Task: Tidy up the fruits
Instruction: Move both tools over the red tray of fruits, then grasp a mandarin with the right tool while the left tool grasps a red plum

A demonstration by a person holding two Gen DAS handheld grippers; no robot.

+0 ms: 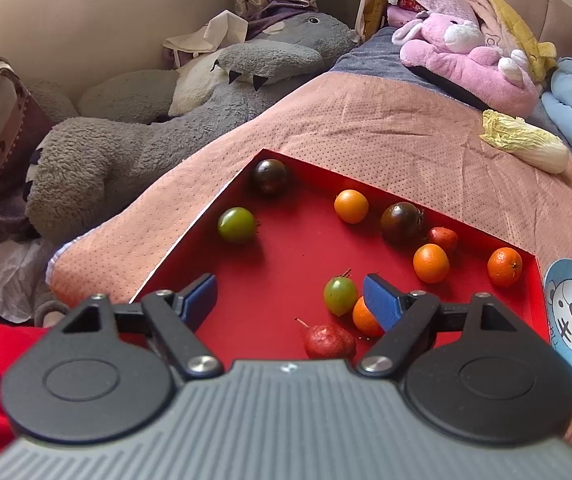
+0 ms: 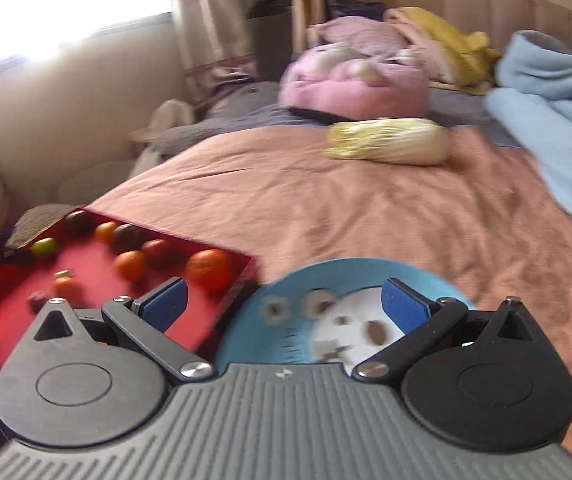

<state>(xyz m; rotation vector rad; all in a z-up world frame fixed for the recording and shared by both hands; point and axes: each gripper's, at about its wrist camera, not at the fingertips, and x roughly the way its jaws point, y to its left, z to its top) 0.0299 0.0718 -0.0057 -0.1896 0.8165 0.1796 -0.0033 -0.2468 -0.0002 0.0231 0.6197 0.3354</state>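
Bed point(image 1: 366, 120): pink cover serves as the work surface; soft, so round fruit would roll off it.
Tray point(image 1: 286, 248): red, walled, on the cover; it keeps the loose fruit together.
Plate point(image 2: 277, 292): blue, cartoon print, just beside the tray's right edge; likely where sorted fruit goes; nothing visible on it.
Cabbage point(image 1: 526, 144): lies well apart, up the bed.
Left claw point(image 1: 290, 300): wide, empty, low over the tray's near side, facing a green fruit point(image 1: 340, 295) that touches an orange point(image 1: 364, 318).
Right claw point(image 2: 286, 304): wide, empty, above the plate; view blurred.
Fruit: all in the tray, scattered, mixed colours; a red one point(image 1: 330, 340) nearest.
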